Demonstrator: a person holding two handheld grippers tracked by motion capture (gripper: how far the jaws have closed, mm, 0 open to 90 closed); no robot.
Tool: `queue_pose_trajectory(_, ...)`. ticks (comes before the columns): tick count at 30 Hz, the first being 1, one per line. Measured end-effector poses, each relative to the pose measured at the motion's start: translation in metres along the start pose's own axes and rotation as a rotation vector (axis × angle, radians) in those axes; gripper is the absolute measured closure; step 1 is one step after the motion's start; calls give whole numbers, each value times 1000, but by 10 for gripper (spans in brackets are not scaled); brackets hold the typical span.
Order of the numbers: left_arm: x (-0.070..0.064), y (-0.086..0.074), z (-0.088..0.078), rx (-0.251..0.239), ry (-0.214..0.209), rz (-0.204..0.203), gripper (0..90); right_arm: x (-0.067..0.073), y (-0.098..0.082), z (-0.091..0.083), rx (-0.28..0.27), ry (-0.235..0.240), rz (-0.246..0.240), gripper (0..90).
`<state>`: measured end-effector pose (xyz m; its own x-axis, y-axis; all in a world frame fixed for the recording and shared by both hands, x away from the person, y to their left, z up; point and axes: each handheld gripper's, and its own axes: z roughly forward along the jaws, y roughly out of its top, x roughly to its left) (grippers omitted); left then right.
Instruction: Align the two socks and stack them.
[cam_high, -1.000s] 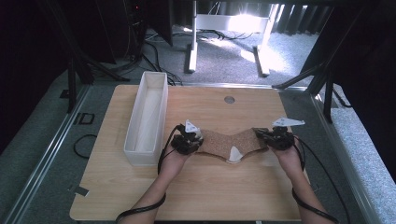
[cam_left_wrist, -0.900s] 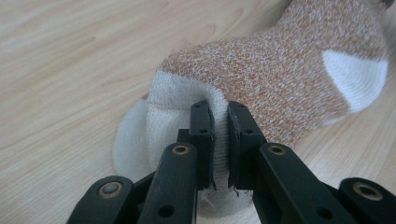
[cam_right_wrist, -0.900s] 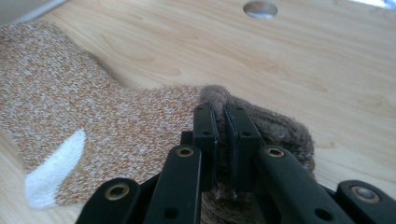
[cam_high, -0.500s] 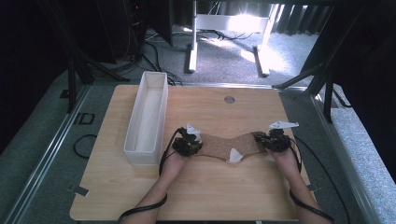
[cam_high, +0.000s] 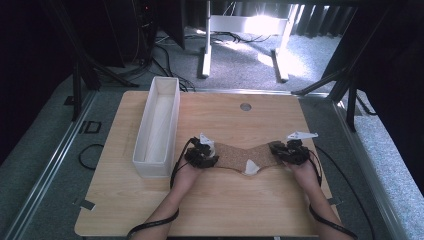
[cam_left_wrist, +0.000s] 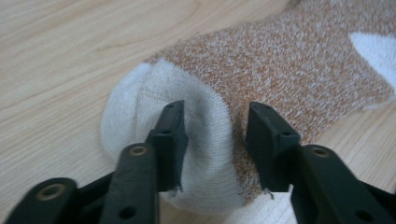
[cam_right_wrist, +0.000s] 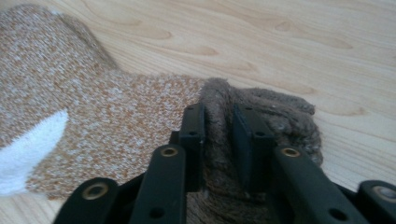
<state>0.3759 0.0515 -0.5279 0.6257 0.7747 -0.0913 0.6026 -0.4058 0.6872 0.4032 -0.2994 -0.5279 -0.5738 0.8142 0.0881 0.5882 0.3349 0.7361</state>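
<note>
High view: a brown-speckled sock (cam_high: 243, 156) lies flat near the table (cam_high: 260, 210) centre, stretched between the two grippers, white heel patch toward the person. Left gripper (cam_high: 202, 154) sits at the white toe end, right gripper (cam_high: 291, 150) at the darker brown cuff end.

Left gripper view: jaws have just been opening; they stand apart over the white toe (cam_left_wrist: 154, 126), w/ fabric between them, pads not pressing on it. Toe lies slack on the wood.

Right gripper view: jaws have also just been opening, by less. Gap is narrow, w/ a ridge of brown cuff (cam_right_wrist: 275, 116) standing up between the pads. Looks loose rather than pinched, but the margin is small.

Step in hand, by judgement: release after laying the sock out flat and straight. Both ends are down on the table.

Next move prob. calls for lifting both grippers clear w/o dragging the knit. Right side needs more opening first, or the cuff may snag and pull the sock out of line.

Containers: one long white bin (cam_high: 156, 125) stands at the table's left, well apart from the sock, open top. Inside looks empty as far as can be seen.
</note>
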Motion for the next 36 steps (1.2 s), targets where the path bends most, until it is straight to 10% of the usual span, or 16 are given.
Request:
queue_pose_trajectory(9,-9,12,-16,-93,-35,20,616,7,11,-17,-58,14,-19,710)
queue_pose_trajectory(18,-11,9,2,-36,-31,31,794,11,7,-5,-18,22,-33,848)
queue_pose_trajectory(36,-11,-7,10,-12,-44,43,794,10,-10,5,40,5,-48,830)
